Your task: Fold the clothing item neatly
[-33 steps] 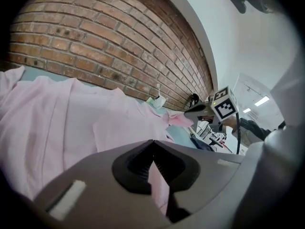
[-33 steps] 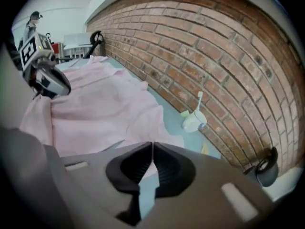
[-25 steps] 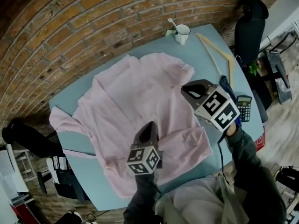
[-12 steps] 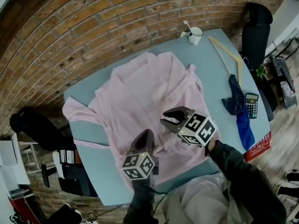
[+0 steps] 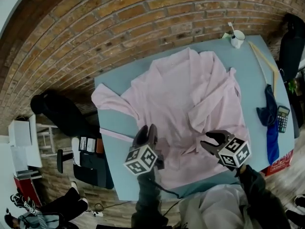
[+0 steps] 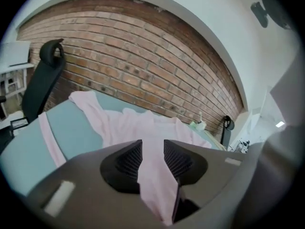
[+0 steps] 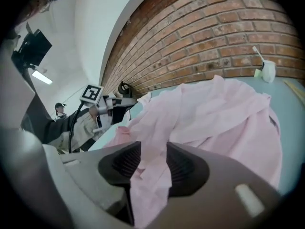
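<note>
- Both pairs of jaws have just been opening; left gripper point(image 5: 147, 130) and right gripper point(image 5: 210, 141) stand spread, hem of the shirt point(image 5: 181, 89) slack between each.
- Its long axis runs from them up the frame across the table point(image 5: 114, 161).
- Unfolded sleeve point(image 5: 107, 97) lies upper left, likely nearer the left gripper.

Soft, even light, faint shadows only; fisheye bends the brick wall point(image 5: 95, 27) hard, black vignette rings both gripper views, near foreground soft.
</note>
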